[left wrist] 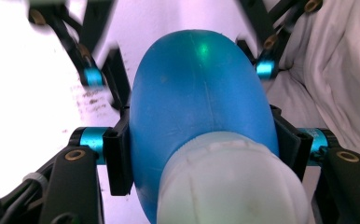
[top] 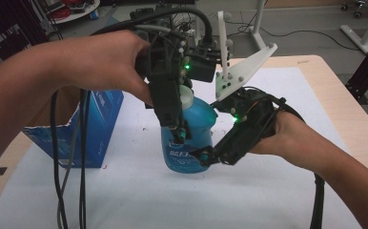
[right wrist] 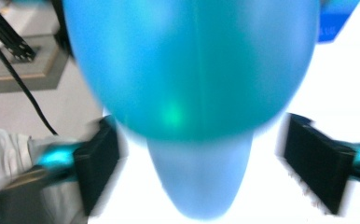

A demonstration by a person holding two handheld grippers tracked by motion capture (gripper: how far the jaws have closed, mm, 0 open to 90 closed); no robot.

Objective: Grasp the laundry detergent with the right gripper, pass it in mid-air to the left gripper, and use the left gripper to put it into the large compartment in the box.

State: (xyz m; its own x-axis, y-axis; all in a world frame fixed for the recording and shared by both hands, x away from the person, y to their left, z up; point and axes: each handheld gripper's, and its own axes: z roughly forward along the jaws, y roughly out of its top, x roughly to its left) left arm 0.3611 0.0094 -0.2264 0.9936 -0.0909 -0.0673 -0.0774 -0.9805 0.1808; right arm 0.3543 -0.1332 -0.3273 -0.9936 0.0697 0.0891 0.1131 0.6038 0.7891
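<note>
A blue plastic bottle [top: 194,136] with a white cap [top: 186,95] is held over the white sheet, tilted. My left gripper [top: 179,136] comes down from above and is shut on it. In the left gripper view its pads press both sides of the bottle [left wrist: 197,102], just past the cap [left wrist: 234,186]. My right gripper [top: 206,156] reaches in from the right at the bottle's base. In the right gripper view its jaws stand open on either side of the blurred bottle [right wrist: 192,70], with a gap at each pad [right wrist: 318,163].
An open blue cardboard box [top: 86,129] stands at the left of the table. A white sheet [top: 268,191] covers most of the wooden tabletop [top: 358,124]. Black cables [top: 82,181] hang from the left gripper over the front left.
</note>
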